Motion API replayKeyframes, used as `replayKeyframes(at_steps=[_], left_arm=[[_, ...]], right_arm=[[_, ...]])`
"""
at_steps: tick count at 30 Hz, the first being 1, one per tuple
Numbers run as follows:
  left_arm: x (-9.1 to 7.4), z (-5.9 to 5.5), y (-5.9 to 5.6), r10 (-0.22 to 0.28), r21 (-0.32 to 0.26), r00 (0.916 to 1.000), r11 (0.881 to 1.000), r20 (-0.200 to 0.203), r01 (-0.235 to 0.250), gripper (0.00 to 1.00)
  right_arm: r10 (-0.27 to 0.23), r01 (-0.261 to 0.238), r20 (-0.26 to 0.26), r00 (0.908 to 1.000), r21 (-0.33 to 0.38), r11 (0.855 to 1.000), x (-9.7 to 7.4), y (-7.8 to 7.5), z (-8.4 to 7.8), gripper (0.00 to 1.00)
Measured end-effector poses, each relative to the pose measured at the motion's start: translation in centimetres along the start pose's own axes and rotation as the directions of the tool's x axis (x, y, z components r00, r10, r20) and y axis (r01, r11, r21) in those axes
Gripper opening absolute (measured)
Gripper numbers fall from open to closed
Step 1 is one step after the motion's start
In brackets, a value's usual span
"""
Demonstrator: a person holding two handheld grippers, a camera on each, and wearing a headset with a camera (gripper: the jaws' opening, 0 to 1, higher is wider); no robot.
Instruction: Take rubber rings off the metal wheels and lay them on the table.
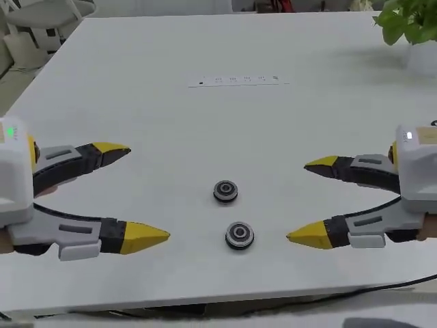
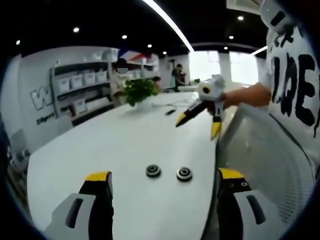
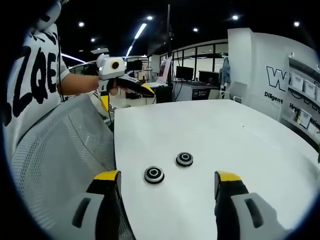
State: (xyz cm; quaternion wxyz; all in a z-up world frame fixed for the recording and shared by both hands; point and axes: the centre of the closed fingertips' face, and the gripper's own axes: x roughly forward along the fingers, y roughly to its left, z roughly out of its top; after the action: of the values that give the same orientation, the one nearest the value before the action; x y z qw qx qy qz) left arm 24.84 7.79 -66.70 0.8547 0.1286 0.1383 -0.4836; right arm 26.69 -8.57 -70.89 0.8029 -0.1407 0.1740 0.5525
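Near wheel (image 1: pixel 239 234) lies on the tabletop (image 1: pixel 205 123), second wheel (image 1: pixel 226 191) just behind it. Left gripper (image 1: pixel 147 193) and right gripper (image 1: pixel 298 201) flank it, jaws apart, empty. A glancing pinch could skid it off the edge nearby.

The left gripper (image 1: pixel 145 193) sat at the left edge of the head view. Its two yellow-tipped fingers (image 1: pixel 143 236) were spread wide and pointed toward the centre of the frame. The right gripper (image 1: pixel 299 201) mirrored it from the right edge, its fingers just as wide apart and aimed left. In the left gripper view, the right gripper appeared at upper right, held out on a bare right forearm (image 2: pixel 245 95). In the right gripper view, the left gripper appeared at upper left on the left forearm (image 3: pixel 77 84).
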Motion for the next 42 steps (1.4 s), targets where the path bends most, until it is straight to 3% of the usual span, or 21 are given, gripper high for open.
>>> replayKeyframes(at_steps=[29, 42], left_arm=[[2.4, -0.1, 1.7, -0.047, 0.019, 0.9984, 0.999, -0.030, 0.048, 0.81], [4.3, -0.7, 1.5, -0.087, 0.030, 0.9949, 0.996, -0.052, 0.088, 0.78]], right_arm=[[0.055, -0.056, -0.019, 0.9983, -0.049, 0.997, 1.8, -0.9, 0.4, 0.67], [0.072, -0.074, -0.025, 0.9971, -0.065, 0.995, 2.8, -1.4, -0.5, 0.63]])
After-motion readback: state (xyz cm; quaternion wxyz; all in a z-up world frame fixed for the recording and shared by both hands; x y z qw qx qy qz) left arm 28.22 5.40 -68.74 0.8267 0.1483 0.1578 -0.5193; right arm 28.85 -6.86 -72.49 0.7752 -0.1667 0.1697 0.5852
